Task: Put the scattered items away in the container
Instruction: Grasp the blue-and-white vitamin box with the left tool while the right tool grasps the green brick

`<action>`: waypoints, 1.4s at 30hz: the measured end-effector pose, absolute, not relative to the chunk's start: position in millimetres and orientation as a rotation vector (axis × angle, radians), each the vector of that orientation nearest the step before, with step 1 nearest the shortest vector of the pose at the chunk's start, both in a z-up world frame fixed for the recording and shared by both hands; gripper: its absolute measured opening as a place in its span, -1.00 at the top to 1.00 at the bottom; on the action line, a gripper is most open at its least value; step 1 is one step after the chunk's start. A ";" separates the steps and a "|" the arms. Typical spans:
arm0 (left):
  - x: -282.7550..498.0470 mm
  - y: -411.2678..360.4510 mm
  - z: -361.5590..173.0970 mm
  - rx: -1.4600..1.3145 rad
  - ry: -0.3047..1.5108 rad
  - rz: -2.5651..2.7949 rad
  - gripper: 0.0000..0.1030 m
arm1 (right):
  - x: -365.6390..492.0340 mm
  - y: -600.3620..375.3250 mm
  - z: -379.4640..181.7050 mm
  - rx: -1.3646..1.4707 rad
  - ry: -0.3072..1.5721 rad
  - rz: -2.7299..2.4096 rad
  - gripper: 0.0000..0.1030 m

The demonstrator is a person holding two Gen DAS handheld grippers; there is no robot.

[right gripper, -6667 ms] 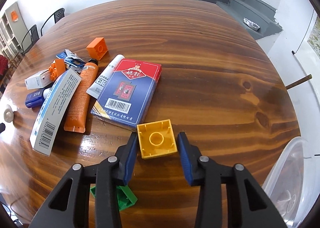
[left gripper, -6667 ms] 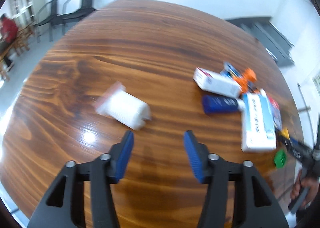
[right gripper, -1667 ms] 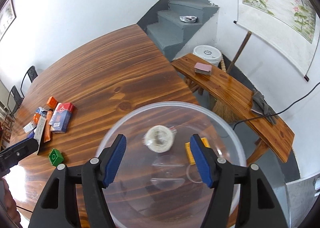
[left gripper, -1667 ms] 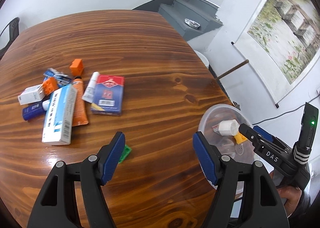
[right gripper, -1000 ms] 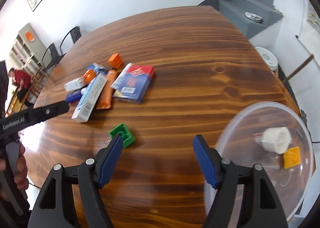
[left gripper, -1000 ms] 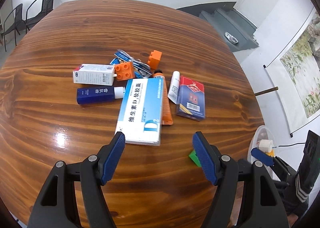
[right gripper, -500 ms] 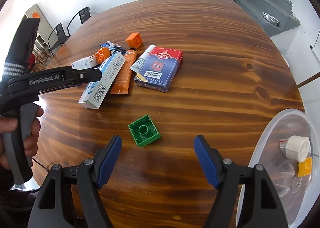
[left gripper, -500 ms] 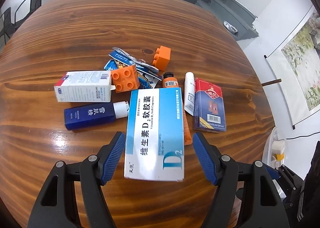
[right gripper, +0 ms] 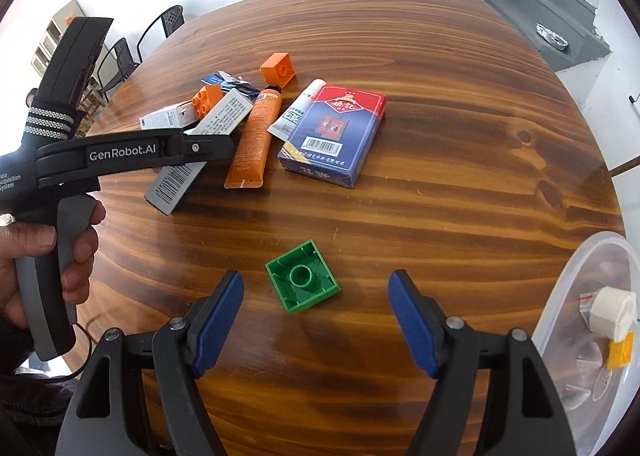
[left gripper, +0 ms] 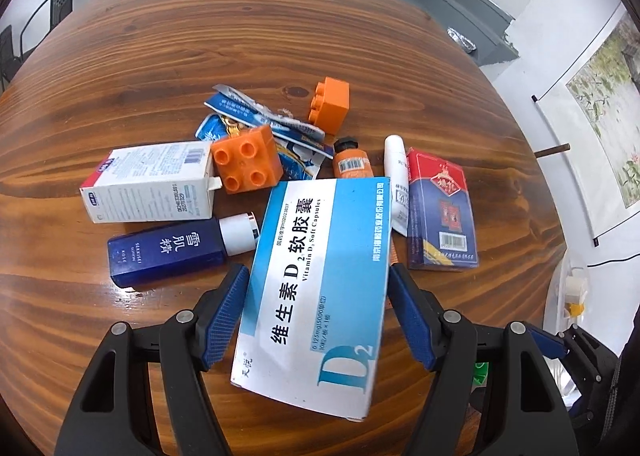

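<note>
— Blue-and-white vitamin box (left gripper: pixel 316 288) is lying between the pads of my left claw (left gripper: pixel 318 316), long axis running straight away from me along the fingers. Claw is spread, pads just beside its long sides, not pinching yet.

— And the right?

— My right claw (right gripper: pixel 316 314) is hanging spread over the green brick (right gripper: pixel 302 276), studs down on the desk (right gripper: pixel 440 116). Container (right gripper: pixel 576 288) is sitting at my right, at the desk's edge, so the brick is nearer it.

Left gripper (left gripper: pixel 318 316) has closed in around vitamin box (left gripper: pixel 316 284).
</note>
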State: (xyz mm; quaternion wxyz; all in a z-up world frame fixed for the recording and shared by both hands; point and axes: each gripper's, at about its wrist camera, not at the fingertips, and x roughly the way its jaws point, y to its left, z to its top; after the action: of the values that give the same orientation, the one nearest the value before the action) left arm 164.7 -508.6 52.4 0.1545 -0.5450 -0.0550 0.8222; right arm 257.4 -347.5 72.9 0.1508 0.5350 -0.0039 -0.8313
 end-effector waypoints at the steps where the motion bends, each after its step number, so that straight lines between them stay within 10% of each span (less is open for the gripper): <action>1: 164.6 -508.0 50.3 -1.568 -0.152 2.353 -0.44 | 255.9 -348.9 72.4 1.536 -0.007 -2.384 -0.52; 20: 205.4 -524.7 80.6 -1.489 -0.123 2.432 -0.38 | 244.7 -357.6 57.6 1.546 0.014 -2.339 -0.19; 24: 219.6 -524.1 87.2 -1.479 -0.113 2.439 -0.38 | 246.9 -360.5 56.4 1.528 0.051 -2.331 0.16; 42: 258.0 -482.2 105.1 -1.441 -0.082 2.485 -0.38 | 278.6 -307.5 92.2 1.410 -0.025 -2.418 0.17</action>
State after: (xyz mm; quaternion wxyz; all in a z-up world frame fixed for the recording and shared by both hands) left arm 258.0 -482.2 105.1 0.1338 -0.4969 -0.0284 0.8570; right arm 278.6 -307.5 92.2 0.1703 0.4964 -0.0089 -0.8512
